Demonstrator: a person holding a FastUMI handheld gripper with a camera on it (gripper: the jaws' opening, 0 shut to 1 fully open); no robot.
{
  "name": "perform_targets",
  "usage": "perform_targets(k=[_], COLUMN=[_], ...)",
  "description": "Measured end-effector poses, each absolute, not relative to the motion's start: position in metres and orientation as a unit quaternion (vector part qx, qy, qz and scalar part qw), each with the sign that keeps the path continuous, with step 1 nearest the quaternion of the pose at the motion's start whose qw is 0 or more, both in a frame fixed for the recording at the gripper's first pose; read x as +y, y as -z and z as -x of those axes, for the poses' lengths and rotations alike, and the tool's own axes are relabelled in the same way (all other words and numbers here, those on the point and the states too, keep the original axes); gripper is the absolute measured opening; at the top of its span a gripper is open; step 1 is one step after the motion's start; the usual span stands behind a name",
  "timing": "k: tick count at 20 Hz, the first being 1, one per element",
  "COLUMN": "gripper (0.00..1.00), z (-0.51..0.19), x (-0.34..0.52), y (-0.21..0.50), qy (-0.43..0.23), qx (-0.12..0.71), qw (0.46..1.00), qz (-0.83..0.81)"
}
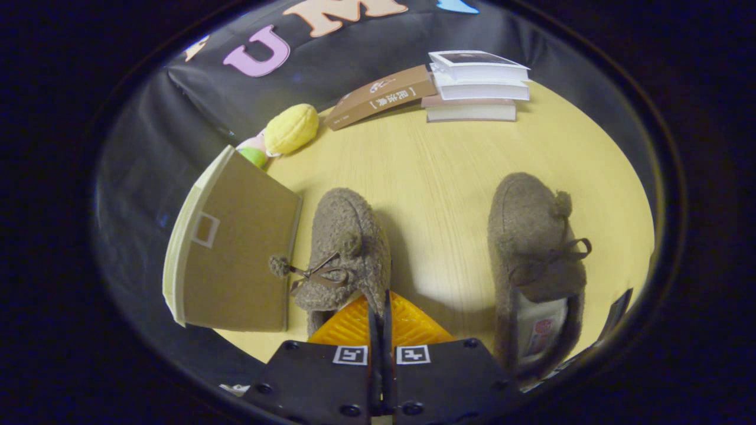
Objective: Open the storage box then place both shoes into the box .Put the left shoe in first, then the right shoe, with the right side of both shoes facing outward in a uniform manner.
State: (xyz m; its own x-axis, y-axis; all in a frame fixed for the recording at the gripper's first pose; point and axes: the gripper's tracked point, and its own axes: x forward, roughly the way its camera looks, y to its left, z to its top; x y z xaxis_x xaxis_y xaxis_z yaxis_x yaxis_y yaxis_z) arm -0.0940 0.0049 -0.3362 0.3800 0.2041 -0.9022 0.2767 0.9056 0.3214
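on the left stood the storage box [236, 248], a brown cardboard box with its lid down, so it looked like it had not been opened yet. a small flap or window showed on its near side. behind it, far off by the black cloth, lay a yellow soft toy [290, 127]. just right of the box, almost touching it, sat one fuzzy brown shoe [345, 248] with a bow and a pom-pom, its toe pointing far. the gripper [382, 313] was low and near, its two orange fingers [345, 327] pressed together with nothing between them, just at that shoe's heel. the best thing to do, i think, was to go to the box first, catch the lid edge and lift it slowly so the box did not slide. the shoes should wait. further right, well apart, sat the other shoe [534, 254], open end near. at the far side of the wooden table [437, 165] were a leaning book [381, 97] and a stack of books [475, 85].
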Motion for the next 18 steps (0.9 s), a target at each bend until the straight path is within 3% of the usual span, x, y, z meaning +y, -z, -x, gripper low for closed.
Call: perform_targets(k=[6, 18], gripper=[0.04, 0.04], z=[0.078, 0.019], x=[0.017, 0.095], y=[0.297, 0.189], qy=[0.034, -0.022], qx=[0.541, 0.476], qw=[0.797, 0.833], qz=[-0.266, -0.279])
